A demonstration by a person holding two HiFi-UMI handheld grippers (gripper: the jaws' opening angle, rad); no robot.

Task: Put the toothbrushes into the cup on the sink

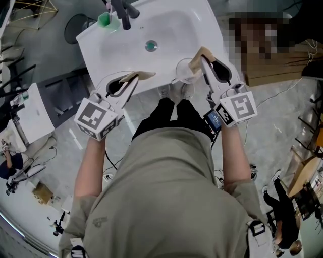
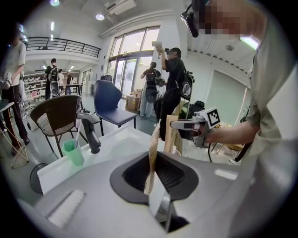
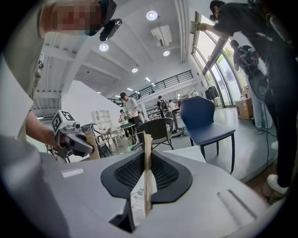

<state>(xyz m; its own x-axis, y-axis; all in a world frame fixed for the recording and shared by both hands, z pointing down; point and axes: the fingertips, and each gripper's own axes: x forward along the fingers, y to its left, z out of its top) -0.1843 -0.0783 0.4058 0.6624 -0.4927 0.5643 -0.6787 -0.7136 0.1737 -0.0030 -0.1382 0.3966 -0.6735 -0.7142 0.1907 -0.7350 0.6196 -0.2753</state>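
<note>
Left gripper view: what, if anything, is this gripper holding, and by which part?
Nothing is held. The left gripper has its jaws closed together, with nothing between them.

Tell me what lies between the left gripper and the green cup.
In the head view, only bare white sink basin lies between left gripper and green cup; the black faucet stands beside the cup.

1. A blue chair stands on the floor across the room from you.
2. A brown wicker chair sits just left of it.
3. People with backpacks stand near the tall windows.
4. Cardboard boxes lie on the floor to your right.
</note>
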